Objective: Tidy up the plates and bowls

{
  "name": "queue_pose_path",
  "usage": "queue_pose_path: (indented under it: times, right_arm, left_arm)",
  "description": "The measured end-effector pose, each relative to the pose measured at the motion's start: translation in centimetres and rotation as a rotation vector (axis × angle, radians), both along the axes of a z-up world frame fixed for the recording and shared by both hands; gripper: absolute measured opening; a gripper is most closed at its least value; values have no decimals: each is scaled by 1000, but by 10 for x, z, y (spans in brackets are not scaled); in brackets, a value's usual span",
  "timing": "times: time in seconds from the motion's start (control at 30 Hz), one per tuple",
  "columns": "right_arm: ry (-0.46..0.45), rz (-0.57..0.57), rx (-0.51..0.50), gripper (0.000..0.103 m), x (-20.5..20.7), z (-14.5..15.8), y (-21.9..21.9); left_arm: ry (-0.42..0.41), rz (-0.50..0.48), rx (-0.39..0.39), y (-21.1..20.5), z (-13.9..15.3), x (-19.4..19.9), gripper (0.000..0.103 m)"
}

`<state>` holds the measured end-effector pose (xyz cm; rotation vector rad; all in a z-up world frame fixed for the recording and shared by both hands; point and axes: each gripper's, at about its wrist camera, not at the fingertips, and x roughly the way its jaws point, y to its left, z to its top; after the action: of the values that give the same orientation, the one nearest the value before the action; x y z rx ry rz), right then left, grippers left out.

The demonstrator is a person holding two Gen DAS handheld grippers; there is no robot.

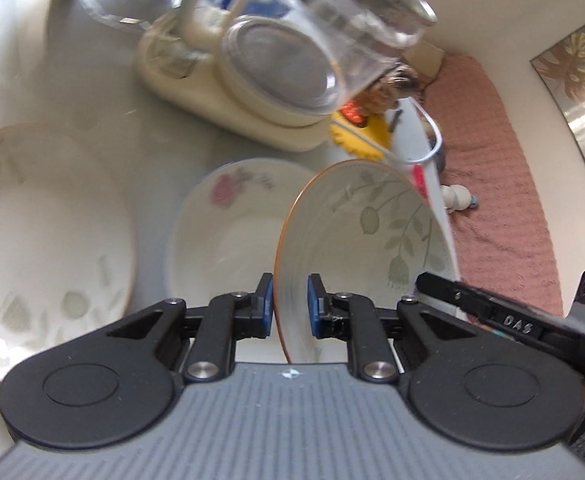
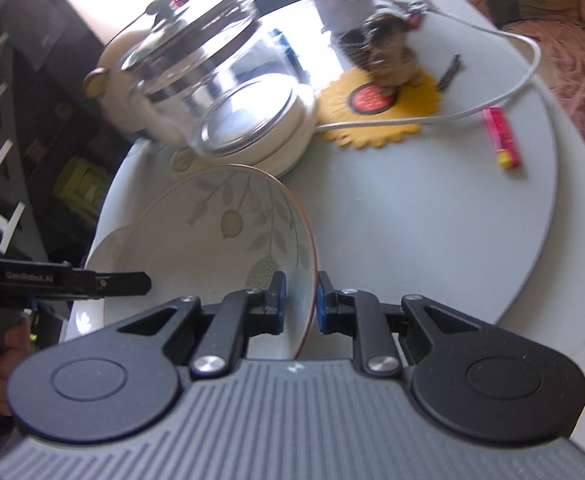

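A: Leaf-pattern plate (image 1: 356, 240) status: carried clear of the worktop (image 2: 432, 220), tilted, rim clamped between the pads of the left claw (image 1: 289, 306) on one side and the right claw (image 2: 300, 304) on the other.

B: Step in hand?

A: Transfer. Next move, as judged: lower it level onto the matching plate (image 1: 40, 248) beside the flowered bowl (image 1: 232, 236), clear of the glass kettle (image 1: 292, 60).
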<state>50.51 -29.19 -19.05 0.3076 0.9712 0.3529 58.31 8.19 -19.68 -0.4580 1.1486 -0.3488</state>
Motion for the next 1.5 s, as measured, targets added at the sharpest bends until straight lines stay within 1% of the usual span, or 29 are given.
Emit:
queue_pose_path:
  times: [0.1, 0.2, 0.3, 0.37, 0.4, 0.47, 0.57, 0.7, 0.83, 1.13, 1.3, 1.5]
  right_arm:
    - [-8, 31, -17, 18, 3, -2, 16]
    - [1, 34, -26, 18, 10, -10, 24]
    - [-1, 40, -46, 18, 17, -16, 28]
    - [-13, 70, -82, 18, 22, -20, 31]
    - [-3, 73, -84, 18, 24, -24, 30]
    - [20, 70, -77, 18, 29, -31, 29]
    - [22, 69, -81, 19, 32, -36, 29]
    - [24, 64, -72, 19, 35, -39, 31]
    - [28, 76, -85, 19, 36, -43, 37]
    - [40, 73, -78, 19, 41, -45, 38]
    - [43, 80, -87, 19, 43, -46, 40]
    - [43, 75, -92, 19, 42, -48, 43]
  left_arm:
    - [10, 32, 9, 11, -8, -6, 20]
    - [22, 62, -2, 19, -17, -7, 20]
    - [29, 63, 1, 19, -26, -4, 20]
    - [34, 67, -9, 21, -31, -1, 20]
    - [39, 72, -9, 20, -33, 2, 20]
    - [33, 62, 10, 19, -34, 4, 20]
    - [46, 57, 16, 19, -37, 10, 20]
    - [49, 46, 35, 17, -41, 18, 20]
    - [55, 45, 55, 18, -42, 24, 20]
    - [83, -11, 99, 12, -41, 36, 20]
    - [107, -9, 100, 13, -43, 41, 20]
    - [113, -7, 105, 12, -45, 40, 20]
